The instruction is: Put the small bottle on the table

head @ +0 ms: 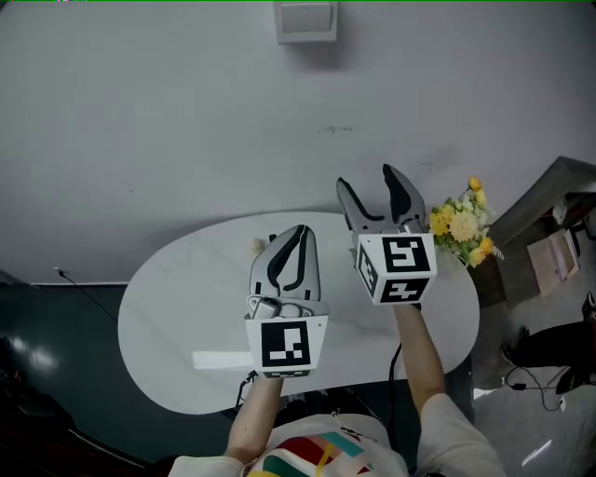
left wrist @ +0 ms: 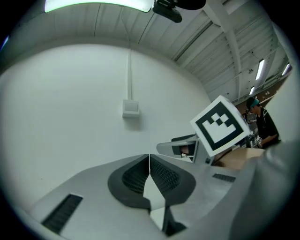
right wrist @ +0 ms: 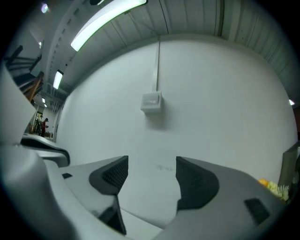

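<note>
I see no small bottle clearly in any view. The white oval table point(head: 177, 298) lies below both grippers in the head view. A small pale object point(head: 259, 245) shows on it just left of the left gripper; I cannot tell what it is. My left gripper point(head: 300, 235) is held over the table's middle, its jaws shut together with nothing between them point(left wrist: 149, 168). My right gripper point(head: 368, 182) is raised beside it to the right, jaws open and empty point(right wrist: 152, 176). Both point toward the white wall.
A bunch of yellow flowers point(head: 463, 224) stands at the table's right edge. A small white box point(head: 305, 20) is mounted on the wall ahead. Furniture and cables crowd the floor at the right. The right gripper's marker cube point(left wrist: 219, 124) shows in the left gripper view.
</note>
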